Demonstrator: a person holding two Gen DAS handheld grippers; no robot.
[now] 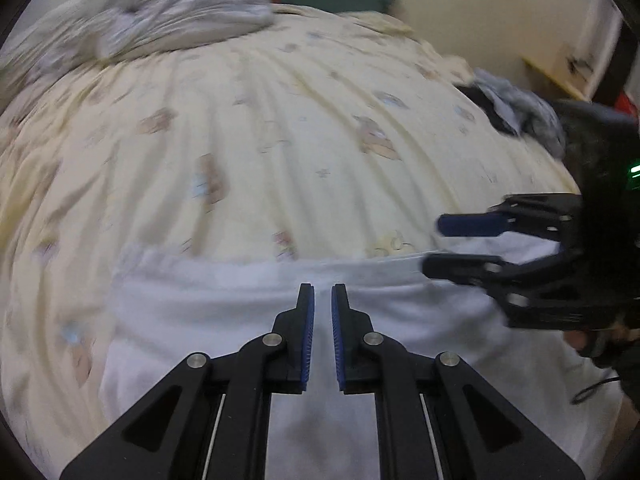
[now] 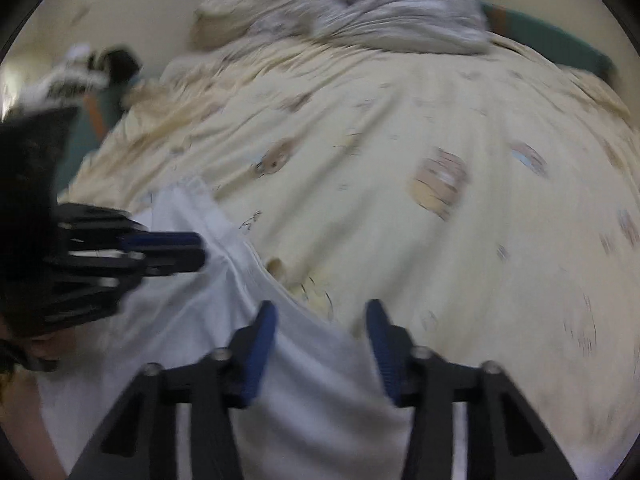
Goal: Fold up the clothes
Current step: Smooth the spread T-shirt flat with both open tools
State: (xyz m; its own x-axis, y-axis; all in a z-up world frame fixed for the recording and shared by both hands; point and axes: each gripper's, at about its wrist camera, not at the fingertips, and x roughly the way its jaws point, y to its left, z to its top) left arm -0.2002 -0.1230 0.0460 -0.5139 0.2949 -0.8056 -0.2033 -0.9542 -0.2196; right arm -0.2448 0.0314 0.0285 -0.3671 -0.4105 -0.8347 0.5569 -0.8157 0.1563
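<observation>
A white cloth (image 1: 240, 312) is spread flat on the bed (image 1: 280, 140), not yet folded (a grey heap (image 1: 184, 12) waits behind). The left gripper (image 1: 322, 292) is nearly closed, empty; the right gripper (image 2: 320, 320) is half open, nothing held.

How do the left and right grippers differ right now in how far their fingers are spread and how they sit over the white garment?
The left gripper has its blue-padded fingers nearly together with nothing visible between them; the right gripper has its fingers clearly apart. The left gripper sits over the middle of the white cloth garment; the right gripper straddles the garment's edge, where it meets the pale yellow printed bedsheet. Both are black with blue pads and point down at the bed.
</observation>
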